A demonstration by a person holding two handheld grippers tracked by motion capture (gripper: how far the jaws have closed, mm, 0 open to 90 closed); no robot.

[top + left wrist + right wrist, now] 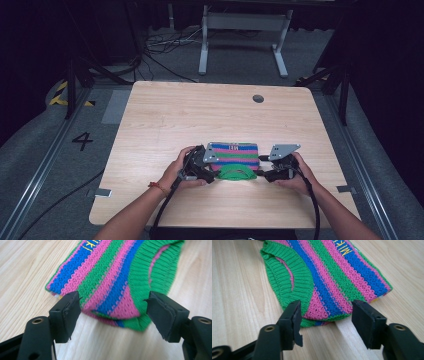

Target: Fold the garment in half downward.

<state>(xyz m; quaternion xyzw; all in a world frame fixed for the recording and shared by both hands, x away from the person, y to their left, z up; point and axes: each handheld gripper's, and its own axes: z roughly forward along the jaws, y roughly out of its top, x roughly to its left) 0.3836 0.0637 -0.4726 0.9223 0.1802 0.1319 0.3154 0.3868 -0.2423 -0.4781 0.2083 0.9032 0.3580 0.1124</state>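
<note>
Knitted garment [233, 155]: a small striped piece in green, pink and blue, lying flat on the worktop [165, 120] near the person's edge, right between the two grippers.
Left gripper [113, 312]: fingers [67, 315] spread wide apart, straddling the near shoulder corner; nothing pinched yet as far as I can tell.
Right gripper [325, 317]: same story, fingers [368, 320] well apart, poised at the other near corner, knit sitting in the gap.
Hands: the left hand [175, 172] and the right hand [300, 175] are both low, close to the worktop.
Risk, one layer only: the knit looks doubled at each corner, so a shallow bite could, I reckon, catch just the top ply and the piece would peel open when lifted.
Risk, uneven pull: if one side closes before the other, the soft garment may drag and bunch or skew across the wood.
Risk, slip: the ribbed green neckline [287, 277] looks stretchy; a grip there might slide off.
High view adds: the whole layout, both grippers flanking the garment, a round hole [258, 98] at the far side of the worktop.
Gripper views add: stitch detail, yellow lettering [342, 247] on a blue stripe, and exactly how each corner sits between the fingers.
</note>
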